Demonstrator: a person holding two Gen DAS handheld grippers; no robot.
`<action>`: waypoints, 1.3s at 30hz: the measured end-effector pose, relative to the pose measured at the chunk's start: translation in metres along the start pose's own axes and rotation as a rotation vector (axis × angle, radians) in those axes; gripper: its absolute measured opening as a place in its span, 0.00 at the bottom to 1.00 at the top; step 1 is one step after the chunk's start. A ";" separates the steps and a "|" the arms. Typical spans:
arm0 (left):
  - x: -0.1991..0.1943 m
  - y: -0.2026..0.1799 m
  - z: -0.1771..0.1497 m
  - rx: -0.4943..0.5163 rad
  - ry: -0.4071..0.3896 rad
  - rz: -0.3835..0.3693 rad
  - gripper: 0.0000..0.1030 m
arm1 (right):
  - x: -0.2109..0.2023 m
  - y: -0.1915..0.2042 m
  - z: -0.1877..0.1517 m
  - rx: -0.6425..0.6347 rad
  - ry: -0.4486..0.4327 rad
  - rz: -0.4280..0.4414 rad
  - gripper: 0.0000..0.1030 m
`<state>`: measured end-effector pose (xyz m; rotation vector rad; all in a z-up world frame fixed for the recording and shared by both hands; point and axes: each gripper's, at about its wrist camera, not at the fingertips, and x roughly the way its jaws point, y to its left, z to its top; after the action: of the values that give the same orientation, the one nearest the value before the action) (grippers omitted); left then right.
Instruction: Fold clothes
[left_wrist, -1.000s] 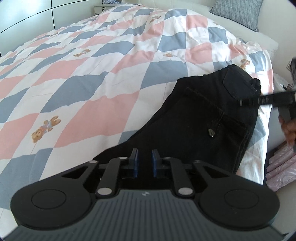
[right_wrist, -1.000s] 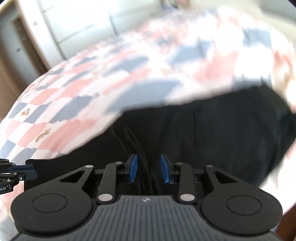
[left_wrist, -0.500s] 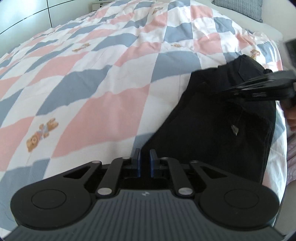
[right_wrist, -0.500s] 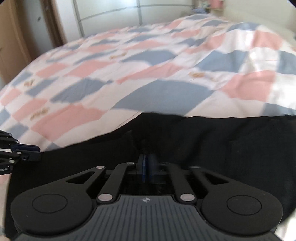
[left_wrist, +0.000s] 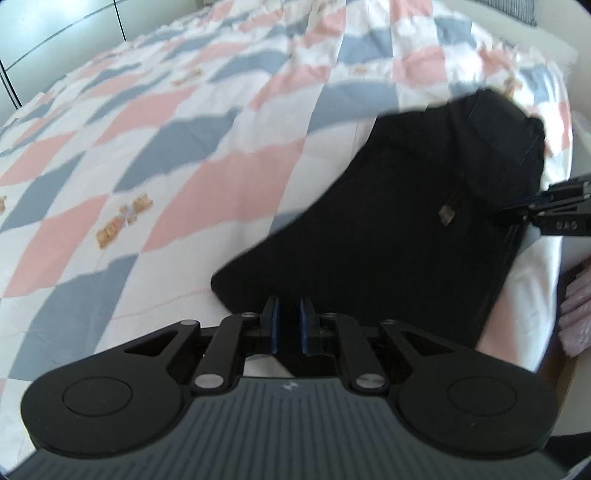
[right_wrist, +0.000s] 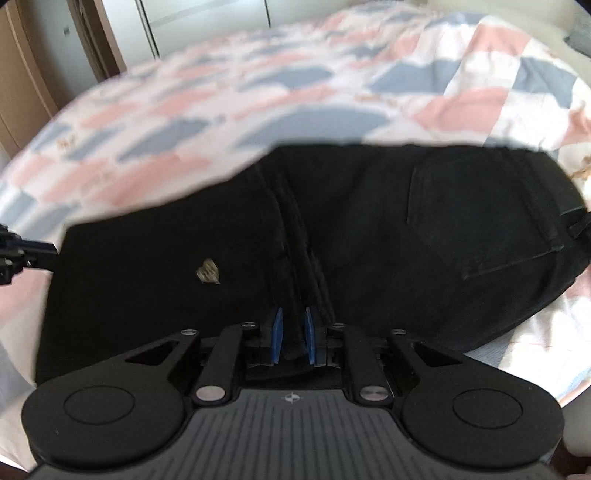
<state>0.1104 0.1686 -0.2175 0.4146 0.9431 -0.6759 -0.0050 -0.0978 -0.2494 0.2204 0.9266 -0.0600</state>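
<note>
Pink, grey-blue and white checks covered the bed (left_wrist: 192, 155), the largest thing in view. On its near right edge lay the black trousers (left_wrist: 417, 206), already doubled lengthwise, with the back pocket (right_wrist: 480, 218) uppermost and a small pale tag (right_wrist: 208, 271) showing. The step in hand looked like the crosswise fold. The left tongs (left_wrist: 287, 325) pinched the near hem end, their blue pads narrow with cloth between. The right tongs (right_wrist: 293, 334) gripped the seam ridge likewise. Next, both grips would need lifting together, carrying the hem toward the waistband evenly.
</note>
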 end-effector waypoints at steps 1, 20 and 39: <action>-0.001 -0.005 -0.001 -0.004 0.011 -0.005 0.09 | -0.001 0.000 -0.001 0.000 0.013 0.001 0.19; -0.112 -0.057 0.064 -0.073 0.047 0.103 0.29 | -0.113 -0.011 0.037 0.264 0.042 0.013 0.54; -0.142 0.024 0.069 0.266 0.052 -0.093 0.30 | -0.161 0.154 0.013 0.433 -0.042 -0.290 0.68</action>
<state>0.1110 0.1936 -0.0599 0.6285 0.9291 -0.8833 -0.0692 0.0426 -0.0888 0.4817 0.8907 -0.5348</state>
